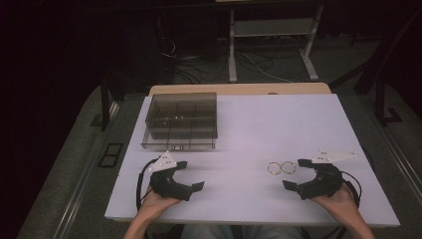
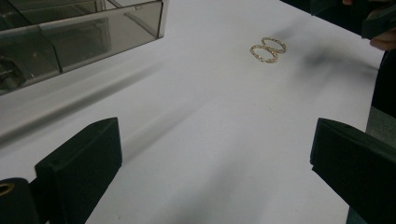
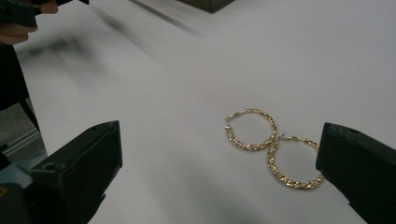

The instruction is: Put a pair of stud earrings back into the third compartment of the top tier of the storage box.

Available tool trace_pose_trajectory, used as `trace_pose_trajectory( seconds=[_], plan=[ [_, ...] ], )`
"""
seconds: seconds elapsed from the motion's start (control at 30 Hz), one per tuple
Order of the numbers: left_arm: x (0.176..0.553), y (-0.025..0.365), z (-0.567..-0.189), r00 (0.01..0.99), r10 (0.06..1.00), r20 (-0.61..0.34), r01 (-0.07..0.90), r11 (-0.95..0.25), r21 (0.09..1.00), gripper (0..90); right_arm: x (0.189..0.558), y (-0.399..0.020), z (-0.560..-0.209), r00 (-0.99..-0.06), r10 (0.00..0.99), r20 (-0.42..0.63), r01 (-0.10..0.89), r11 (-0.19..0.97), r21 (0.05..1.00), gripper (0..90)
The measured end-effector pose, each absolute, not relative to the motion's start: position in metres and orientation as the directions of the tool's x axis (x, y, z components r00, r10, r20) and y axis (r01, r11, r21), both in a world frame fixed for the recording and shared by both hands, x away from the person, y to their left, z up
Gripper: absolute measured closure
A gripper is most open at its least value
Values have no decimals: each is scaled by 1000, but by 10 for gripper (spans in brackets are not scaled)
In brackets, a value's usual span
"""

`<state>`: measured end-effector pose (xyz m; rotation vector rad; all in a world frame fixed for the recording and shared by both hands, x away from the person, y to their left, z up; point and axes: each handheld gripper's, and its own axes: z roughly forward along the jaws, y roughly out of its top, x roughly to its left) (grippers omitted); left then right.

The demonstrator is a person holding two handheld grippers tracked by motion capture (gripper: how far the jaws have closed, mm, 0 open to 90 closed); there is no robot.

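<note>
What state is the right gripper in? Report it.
Open: the right gripper has its jaws wide apart, holding nothing, with the hoop earrings flat on the table between them.

Your right claw (image 3: 219, 177) stands wide open, its two black jaws rising at the lower left and lower right of the frame. Between them, toward the right, two gold hoop earrings (image 3: 273, 147) lie flat on the white desk (image 3: 187, 84), touching each other; the lower-right one sits just beside the right jaw. At the upper left you see your other hand (image 3: 18, 28) on its gripper. A dark box corner (image 3: 208, 3) shows at the top edge.
</note>
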<state>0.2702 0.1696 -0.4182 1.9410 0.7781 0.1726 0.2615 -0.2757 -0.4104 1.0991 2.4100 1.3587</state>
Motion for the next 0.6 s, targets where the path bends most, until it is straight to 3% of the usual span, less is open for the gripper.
trace_pose_trajectory(
  seconds=[0.6],
  plan=[
    [270, 170, -418, 792, 577, -200, 436, -305, 846, 0, 288, -285, -377, -723, 669, 173, 547, 401, 735, 0]
  ],
)
